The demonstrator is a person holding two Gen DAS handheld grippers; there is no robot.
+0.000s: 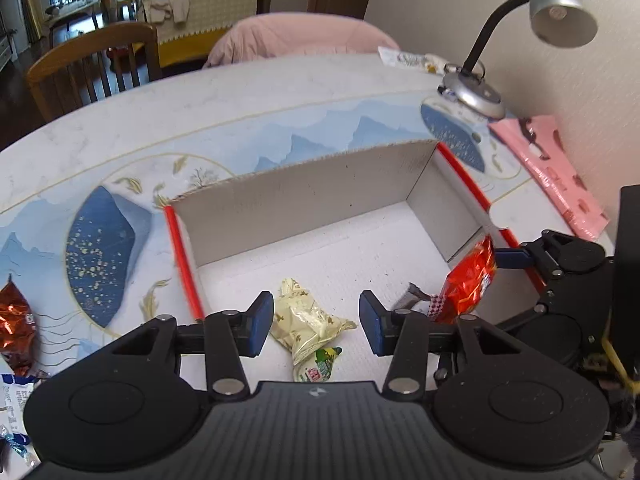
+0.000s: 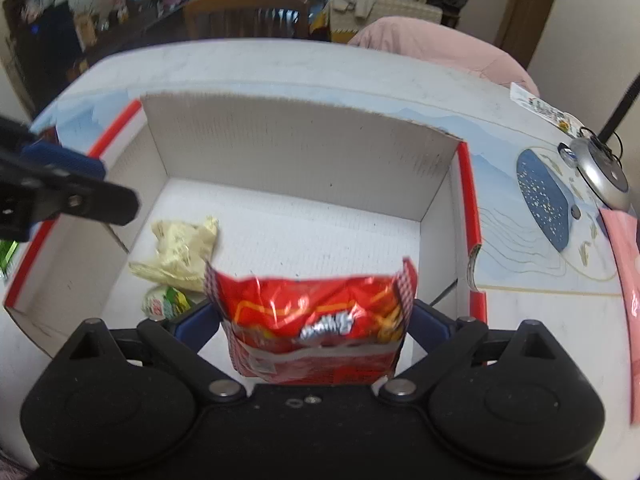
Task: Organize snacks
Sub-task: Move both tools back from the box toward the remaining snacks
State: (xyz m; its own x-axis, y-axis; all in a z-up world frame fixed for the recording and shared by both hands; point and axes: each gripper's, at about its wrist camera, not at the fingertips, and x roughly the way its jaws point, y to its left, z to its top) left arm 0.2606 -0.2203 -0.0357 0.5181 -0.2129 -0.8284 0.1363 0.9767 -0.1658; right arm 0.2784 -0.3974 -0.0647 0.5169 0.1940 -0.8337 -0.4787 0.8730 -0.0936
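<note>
The left gripper [image 1: 316, 322] has its two blue pads [image 1: 260, 326] spread apart with nothing pinched between them. It hangs over the near part of an open cardboard box [image 1: 304, 196], and a cream-coloured snack packet [image 1: 308, 326] lies loose on the box floor below the gap, touching neither pad.

The right gripper [image 2: 316, 320] has its fingers spread very wide. A red snack bag [image 2: 316, 320] sits between them, its ends next to the blue pads [image 2: 198, 320]. Whether the pads press on it or the bag is already free cannot be told. The bag is over the near right part of the box, inside its walls, with the cream packet and a small green-and-white packet [image 2: 166, 302] to its left on the floor.

The box, grey inside with red edges, stands on a table [image 1: 160, 112] with a blue mountain pattern. More snacks wait outside it: an orange-red foil bag [image 1: 16, 320] at the left edge of the table, and a pink packet [image 1: 548, 168] by the wall, beyond a desk lamp [image 1: 472, 92].

The step in hand looks like dropping snacks into the box, with both grippers letting go. Next, each likely needs to lift clear of the walls and head for a packet left on the table.
</note>
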